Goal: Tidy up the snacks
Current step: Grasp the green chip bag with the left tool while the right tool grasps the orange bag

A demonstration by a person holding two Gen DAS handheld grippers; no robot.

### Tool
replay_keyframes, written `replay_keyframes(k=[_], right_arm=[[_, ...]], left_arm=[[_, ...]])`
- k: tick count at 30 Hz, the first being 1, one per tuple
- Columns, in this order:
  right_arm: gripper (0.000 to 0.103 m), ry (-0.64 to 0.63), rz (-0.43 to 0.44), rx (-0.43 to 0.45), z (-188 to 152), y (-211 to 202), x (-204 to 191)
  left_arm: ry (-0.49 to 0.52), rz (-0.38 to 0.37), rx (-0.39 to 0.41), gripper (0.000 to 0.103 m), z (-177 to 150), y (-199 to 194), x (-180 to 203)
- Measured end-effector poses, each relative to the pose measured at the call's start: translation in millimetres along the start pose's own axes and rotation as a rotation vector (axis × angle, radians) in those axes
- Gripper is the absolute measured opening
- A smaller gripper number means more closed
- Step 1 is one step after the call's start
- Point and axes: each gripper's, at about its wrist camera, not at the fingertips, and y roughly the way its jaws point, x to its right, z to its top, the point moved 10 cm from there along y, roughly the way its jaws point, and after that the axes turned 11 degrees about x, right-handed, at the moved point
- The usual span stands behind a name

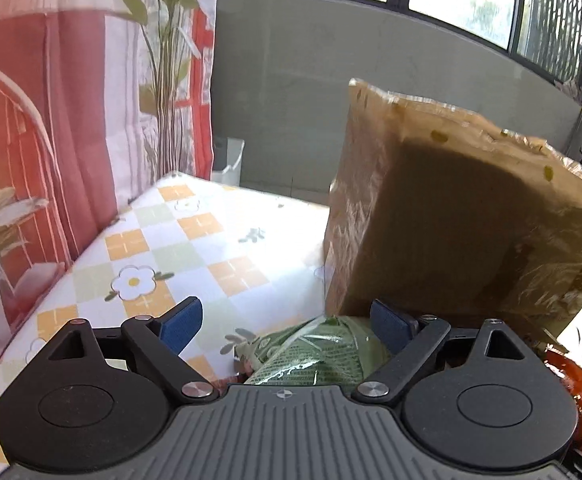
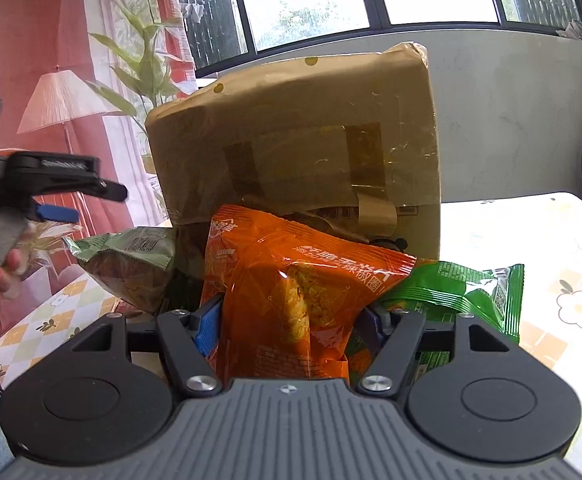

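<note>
Two grippers | right gripper (image 2: 287, 328) jaws clenched on orange bag (image 2: 291, 292) | left gripper (image 1: 287, 320) jaws released, empty | risk: tugging topples leaning cardboard box (image 2: 299, 136) onto desk (image 2: 531, 240)

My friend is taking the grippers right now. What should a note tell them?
Left hand-held gripper: open, empty, above the pale green snack bag.
Right hand-held gripper: shut on the orange crinkly snack bag.
A bright green packet lies right of it; all sit before the taped brown cardboard box on the flowered tablecloth.
Done: orange bag gripped. Left: sorting all three bags.
</note>
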Motion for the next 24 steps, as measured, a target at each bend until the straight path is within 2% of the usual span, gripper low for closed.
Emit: replay_keyframes(k=[1,4,11,16,24], right_arm=[[0.068,0.0,-0.002,0.0,0,0,1],[0.068,0.001,-0.012,-0.002,0,0,4],[0.068,0.008,-0.024,0.0,1,-3,6],[0.068,-0.005,-0.016,0.004,3,-5,1],[0.068,-0.005,-0.024,-0.003,1,-5,3]], left_arm=[[-0.008,-0.015,-0.031,0.092,-7,4,-3],[-0.038,-0.058,-0.055,0.092,-21,2,-2],[-0.009,-0.187,-0.127,0.098,-69,-18,6],[0.015,-0.219,-0.172,0.098,-94,-22,5],[-0.021,-0.268,-0.185,0.1,-103,-13,12]])
